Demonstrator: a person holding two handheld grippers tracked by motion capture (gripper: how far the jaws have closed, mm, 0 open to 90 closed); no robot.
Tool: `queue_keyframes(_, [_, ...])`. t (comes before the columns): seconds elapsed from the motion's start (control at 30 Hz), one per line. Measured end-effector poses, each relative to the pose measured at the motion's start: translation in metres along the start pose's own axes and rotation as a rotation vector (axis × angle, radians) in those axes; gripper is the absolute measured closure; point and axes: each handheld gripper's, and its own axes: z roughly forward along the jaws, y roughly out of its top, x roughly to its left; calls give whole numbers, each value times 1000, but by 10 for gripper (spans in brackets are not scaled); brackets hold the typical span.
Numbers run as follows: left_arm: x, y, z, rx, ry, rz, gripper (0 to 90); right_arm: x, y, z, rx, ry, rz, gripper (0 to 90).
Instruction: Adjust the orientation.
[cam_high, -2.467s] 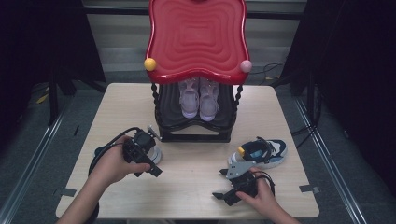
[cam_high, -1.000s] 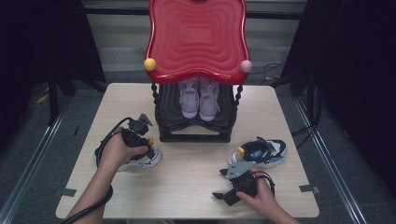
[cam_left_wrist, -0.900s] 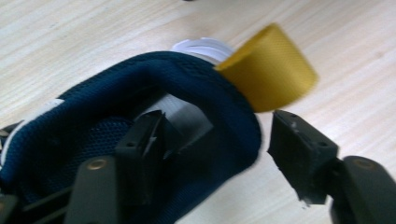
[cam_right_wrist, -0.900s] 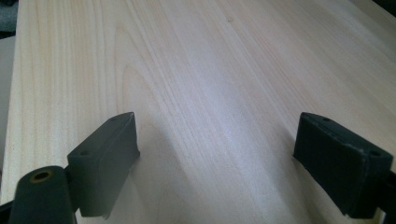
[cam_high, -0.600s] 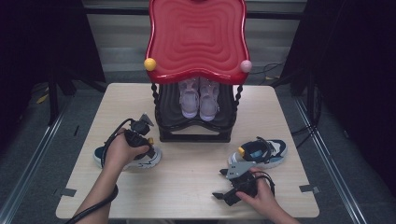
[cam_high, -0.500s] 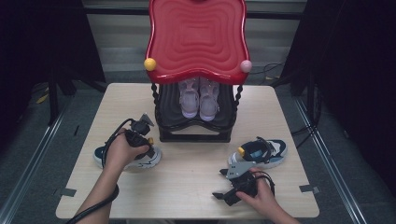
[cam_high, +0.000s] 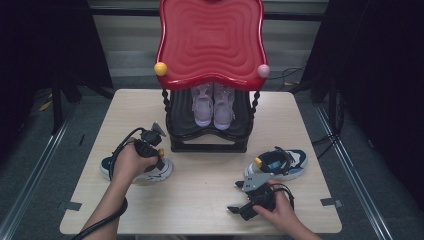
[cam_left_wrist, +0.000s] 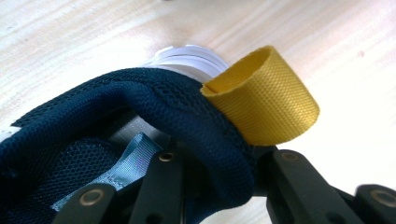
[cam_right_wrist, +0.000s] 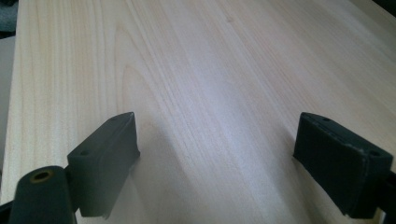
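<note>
From the high view, the left claw sits on top of the navy-and-white sneaker near the counter's left side, just in front of the black shoe rack with the red wavy top. That sneaker has a bit of bare wood between it and the left edge, and a wide open stretch toward the front edge. The right claw lies low near the front edge, close to the second sneaker, which sits right of the rack. Between the two shoes the middle of the counter is bare.

Left gripper view: the jaws have just been closing and now pinch the sneaker's dark mesh heel collar, one jaw inside the shoe and one outside, right beside the yellow pull loop. Pale counter behind it.

Right gripper view: the jaws stand wide apart with nothing between them, bare wood running ahead, and the counter's edge showing at far left.
</note>
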Motion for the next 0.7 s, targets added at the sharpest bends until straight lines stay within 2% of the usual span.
queue_keyframes(0.13, [-6,-2,-3,13,1,43,751,0,0,0,0,0,0,131])
queue_keyframes(0.23, [-12,-4,-9,10,26,86,756,0,0,0,0,0,0,130])
queue_keyframes(0.27, [-15,-6,-11,3,31,100,758,0,0,0,0,0,-1,131])
queue_keyframes(0.3, [-16,-6,-15,10,34,132,759,0,0,0,0,1,0,131])
queue_keyframes(0.33, [-20,-8,-17,7,32,142,759,0,0,0,0,1,-1,131])
queue_keyframes(0.37, [-22,-9,-19,8,15,156,759,0,0,0,0,2,-1,131])
queue_keyframes(0.57, [-41,-15,-21,11,-20,260,757,0,0,0,0,1,-2,130])
queue_keyframes(0.7, [-49,-18,-17,15,-69,290,754,0,0,0,0,1,-1,131])
